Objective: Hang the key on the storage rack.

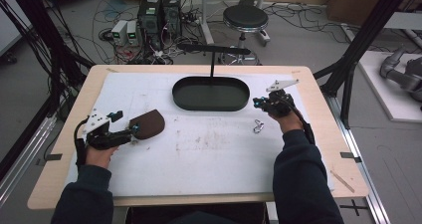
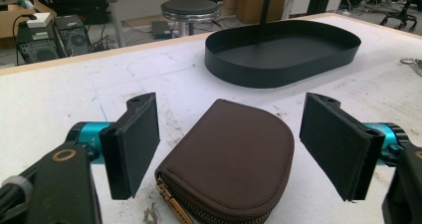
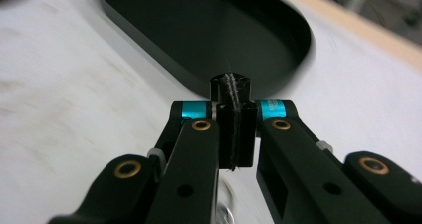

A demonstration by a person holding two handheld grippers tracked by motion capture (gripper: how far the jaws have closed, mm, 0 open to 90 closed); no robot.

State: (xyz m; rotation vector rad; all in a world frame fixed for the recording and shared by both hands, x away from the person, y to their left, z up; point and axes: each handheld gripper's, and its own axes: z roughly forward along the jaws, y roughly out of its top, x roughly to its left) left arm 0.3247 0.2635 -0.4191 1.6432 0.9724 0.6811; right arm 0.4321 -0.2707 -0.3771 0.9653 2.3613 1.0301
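A brown zip pouch (image 1: pixel 148 124) (image 2: pixel 229 154) lies flat on the white mat at the left. My left gripper (image 1: pixel 127 123) (image 2: pixel 231 144) is open, one pad on each side of the pouch, with a gap showing between each pad and the pouch. My right gripper (image 1: pixel 259 103) (image 3: pixel 232 84) is shut with nothing between its pads, and it hovers by the right end of the black oval tray (image 1: pixel 239 106) (image 2: pixel 278 69) (image 3: pixel 199 25). A small metal clip (image 1: pixel 258 127) (image 2: pixel 410 62) lies on the mat just in front of the right gripper.
A thin black post with a crossbar (image 1: pixel 212 59) rises from the tray's far side. The white mat (image 1: pixel 199 154) covers most of the wooden table. Beyond the far edge stand a stool (image 1: pixel 245 17), computer boxes and cables on the floor.
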